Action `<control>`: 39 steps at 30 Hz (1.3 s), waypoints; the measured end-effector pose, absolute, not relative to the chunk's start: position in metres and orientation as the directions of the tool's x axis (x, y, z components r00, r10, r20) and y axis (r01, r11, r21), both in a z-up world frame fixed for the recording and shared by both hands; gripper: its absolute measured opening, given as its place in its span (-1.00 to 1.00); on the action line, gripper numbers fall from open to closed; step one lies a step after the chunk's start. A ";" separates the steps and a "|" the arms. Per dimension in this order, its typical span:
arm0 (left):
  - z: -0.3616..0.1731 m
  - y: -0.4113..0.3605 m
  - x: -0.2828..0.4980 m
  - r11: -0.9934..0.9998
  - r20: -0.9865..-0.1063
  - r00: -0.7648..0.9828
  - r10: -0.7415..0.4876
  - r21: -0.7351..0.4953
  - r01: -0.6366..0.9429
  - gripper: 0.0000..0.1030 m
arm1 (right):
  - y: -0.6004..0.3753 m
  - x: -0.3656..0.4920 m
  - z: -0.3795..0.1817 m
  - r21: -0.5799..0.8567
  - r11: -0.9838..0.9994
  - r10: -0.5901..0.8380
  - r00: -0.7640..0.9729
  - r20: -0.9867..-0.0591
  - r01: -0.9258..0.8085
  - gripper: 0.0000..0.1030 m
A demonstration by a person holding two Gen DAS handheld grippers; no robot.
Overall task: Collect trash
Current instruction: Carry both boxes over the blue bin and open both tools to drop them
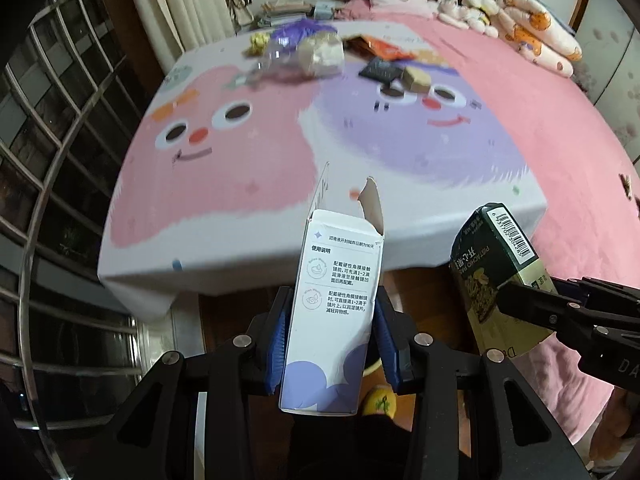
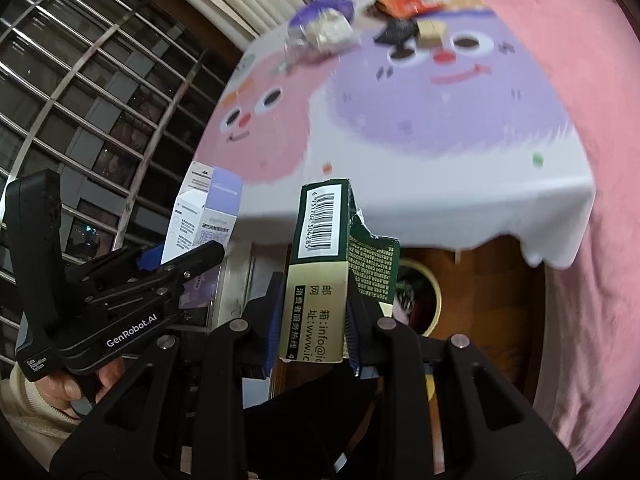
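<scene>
Between blue ribbed fingers (image 1: 280, 340), torn cardboard carton (image 1: 334, 312) (white).

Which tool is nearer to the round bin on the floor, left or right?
Right, probably. The right tool, shut on the green box, has the bin just past its right finger. The left tool holds the white box further left.

Two cartons (image 1: 334, 300) (image 1: 496, 272), two hand-held grippers (image 1: 331, 344) (image 2: 310, 320)

Left gripper (image 1: 330, 344) has the carton (image 1: 334, 312) upright between its pads, the box (image 1: 494, 276) in the right gripper (image 2: 312, 320) just to its right. Ahead, the wrappers (image 1: 384, 66) lie far back on the bedsheet (image 1: 280, 184), beyond both.
</scene>
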State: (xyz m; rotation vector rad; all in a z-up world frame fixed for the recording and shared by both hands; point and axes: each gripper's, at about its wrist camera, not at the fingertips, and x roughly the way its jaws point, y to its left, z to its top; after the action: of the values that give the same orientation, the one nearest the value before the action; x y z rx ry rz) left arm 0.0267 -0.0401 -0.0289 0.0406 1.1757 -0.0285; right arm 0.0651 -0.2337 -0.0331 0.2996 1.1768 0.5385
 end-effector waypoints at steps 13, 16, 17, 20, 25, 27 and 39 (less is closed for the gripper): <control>-0.147 -0.034 0.025 0.999 -0.965 0.261 -0.025 -0.011 0.053 -0.26 | -0.220 0.058 -0.173 0.484 0.867 0.496 0.112 -0.861 -0.118 -0.54; -0.189 -0.031 0.029 0.999 -0.972 0.231 -0.036 -0.029 0.036 -0.26 | -0.214 0.061 -0.218 0.470 0.878 0.477 0.084 -0.875 -0.092 -0.54; -0.201 -0.031 0.031 0.999 -0.974 0.224 -0.041 -0.035 0.033 -0.26 | -0.212 0.062 -0.232 0.468 0.880 0.474 0.076 -0.877 -0.081 -0.54; -0.243 -0.031 0.034 0.998 -0.978 0.202 -0.058 -0.053 0.031 -0.26 | -0.211 0.066 -0.279 0.458 0.887 0.460 0.053 -0.886 -0.054 -0.53; -0.306 -0.035 0.039 0.997 -0.981 0.182 -0.066 -0.060 0.039 -0.25 | -0.211 0.072 -0.347 0.452 0.892 0.452 0.037 -0.891 0.005 -0.52; -0.327 -0.035 0.042 0.997 -0.982 0.175 -0.069 -0.062 0.040 -0.25 | -0.210 0.075 -0.368 0.452 0.892 0.451 0.032 -0.892 0.023 -0.52; -0.374 -0.025 0.056 0.999 -0.981 0.186 -0.053 -0.054 -0.003 0.77 | -0.202 0.089 -0.418 0.425 0.903 0.423 0.031 -0.905 0.066 0.11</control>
State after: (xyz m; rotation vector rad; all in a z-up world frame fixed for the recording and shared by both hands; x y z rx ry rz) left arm 0.0560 -0.0247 -0.3737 -0.0473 1.3832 -0.0351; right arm 0.0891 -0.2018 -0.4184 0.3989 1.5269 0.2871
